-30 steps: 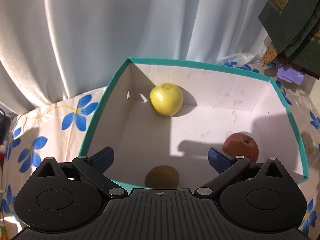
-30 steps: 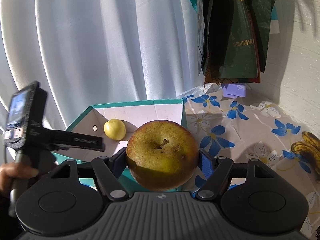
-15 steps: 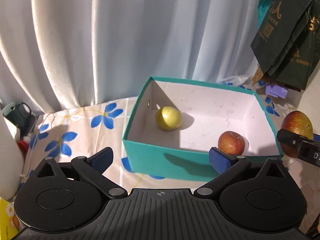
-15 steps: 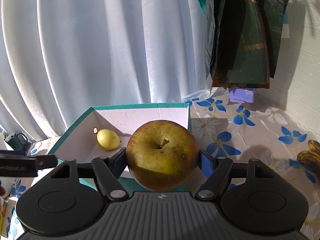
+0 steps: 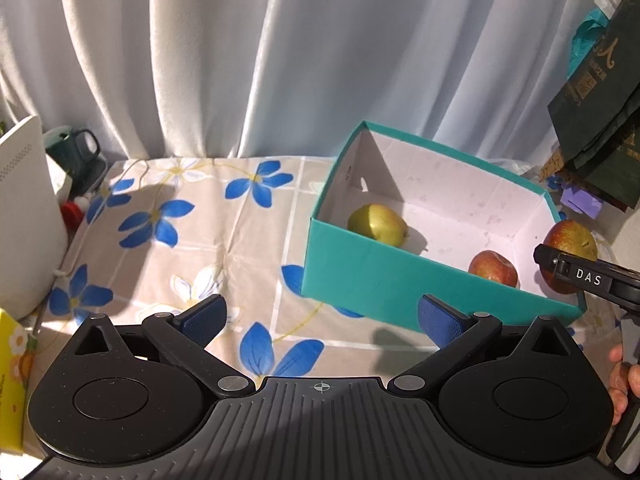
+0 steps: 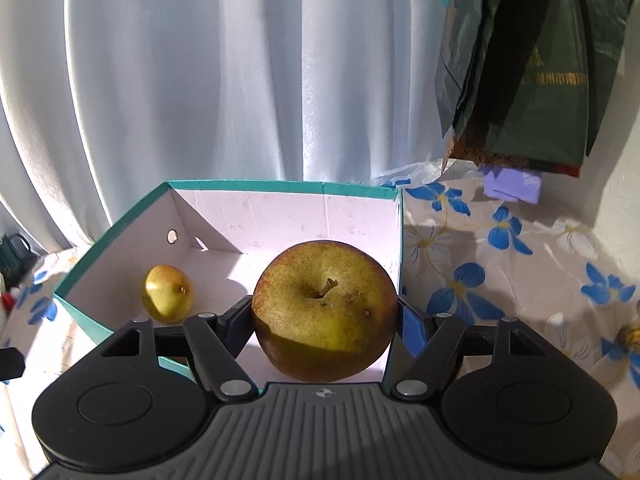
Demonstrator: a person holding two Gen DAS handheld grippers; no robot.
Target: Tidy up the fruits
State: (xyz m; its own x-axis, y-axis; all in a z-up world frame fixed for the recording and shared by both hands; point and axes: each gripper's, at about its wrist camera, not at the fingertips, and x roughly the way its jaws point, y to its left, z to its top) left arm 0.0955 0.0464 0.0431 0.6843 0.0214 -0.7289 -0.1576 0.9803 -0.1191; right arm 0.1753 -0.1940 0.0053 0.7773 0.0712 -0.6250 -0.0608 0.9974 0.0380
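Note:
A teal box with a white inside stands on the flowered cloth. A yellow-green apple and a red apple lie in it. My left gripper is open and empty, low over the cloth, left of and in front of the box. My right gripper is shut on a large green-brown apple and holds it over the box's near right part. The held apple also shows in the left wrist view, over the box's right end. The yellow-green apple shows in the right wrist view.
A white appliance, a dark green mug and a yellow pack stand at the left. Dark green bags hang at the right over a purple item. Bananas lie at the far right. A curtain hangs behind.
My left gripper has pulled back out of the box and to the left, still open. My right gripper has brought the large apple forward over the box.

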